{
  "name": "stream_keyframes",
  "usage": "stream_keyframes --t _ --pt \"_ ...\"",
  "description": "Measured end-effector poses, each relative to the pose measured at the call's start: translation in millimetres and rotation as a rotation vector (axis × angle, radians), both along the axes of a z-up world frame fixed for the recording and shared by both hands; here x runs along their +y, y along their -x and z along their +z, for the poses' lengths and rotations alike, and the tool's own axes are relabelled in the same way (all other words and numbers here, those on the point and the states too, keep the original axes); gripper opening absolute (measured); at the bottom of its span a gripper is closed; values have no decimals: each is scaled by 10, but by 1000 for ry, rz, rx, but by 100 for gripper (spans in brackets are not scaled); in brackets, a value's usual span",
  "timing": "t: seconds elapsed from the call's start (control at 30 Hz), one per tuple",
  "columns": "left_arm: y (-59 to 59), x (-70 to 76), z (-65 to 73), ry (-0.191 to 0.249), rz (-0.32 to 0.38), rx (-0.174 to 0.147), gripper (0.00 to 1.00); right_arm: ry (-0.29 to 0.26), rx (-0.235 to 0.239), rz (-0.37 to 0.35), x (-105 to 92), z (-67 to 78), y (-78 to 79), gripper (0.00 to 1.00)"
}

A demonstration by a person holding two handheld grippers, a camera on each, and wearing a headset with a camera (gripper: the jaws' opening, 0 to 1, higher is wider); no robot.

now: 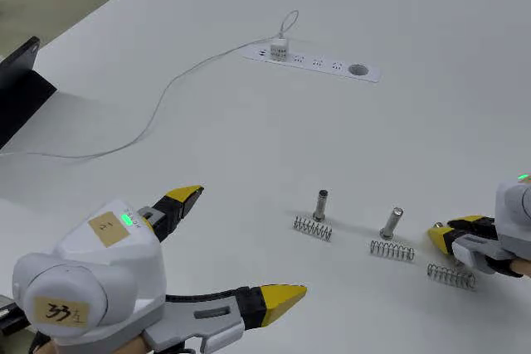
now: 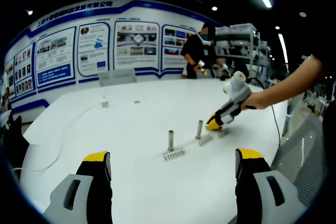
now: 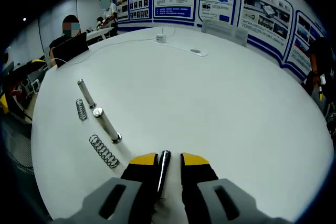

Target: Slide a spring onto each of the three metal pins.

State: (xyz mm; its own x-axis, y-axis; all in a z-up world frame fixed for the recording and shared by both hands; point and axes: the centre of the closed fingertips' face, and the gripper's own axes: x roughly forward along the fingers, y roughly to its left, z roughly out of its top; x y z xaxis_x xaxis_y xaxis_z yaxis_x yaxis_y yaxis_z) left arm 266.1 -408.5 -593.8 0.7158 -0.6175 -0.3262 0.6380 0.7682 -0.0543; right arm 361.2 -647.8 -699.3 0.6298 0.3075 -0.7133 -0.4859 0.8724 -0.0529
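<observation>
Two metal pins (image 1: 320, 203) (image 1: 392, 222) stand upright on the white table (image 1: 249, 138), each with a spring (image 1: 313, 227) (image 1: 392, 249) lying in front of it. A third spring (image 1: 451, 275) lies further right. My right gripper (image 1: 452, 234) rests low on the table beside that spring, shut on the third pin (image 3: 164, 169), which sticks out between its yellow tips. My left gripper (image 1: 236, 246) hovers wide open at the near left, holding nothing. In the left gripper view both standing pins (image 2: 170, 140) (image 2: 199, 128) and the right gripper (image 2: 220, 119) lie ahead.
A white power strip (image 1: 314, 62) with a plugged-in charger (image 1: 280, 47) and a long cable (image 1: 166, 93) lies at the back of the table. A dark device (image 1: 21, 80) sits at the left edge. People stand in the background (image 2: 197, 51).
</observation>
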Motion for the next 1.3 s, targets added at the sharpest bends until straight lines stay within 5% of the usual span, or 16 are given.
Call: stream_keyframes --t 0.53,1.3 --pt "7 -17 2 -5 -10 -3 100 -35 114 -55 48 -14 11 9" --pt "19 -15 -15 -24 -10 -2 100 -38 82 -41 89 6 44 7"
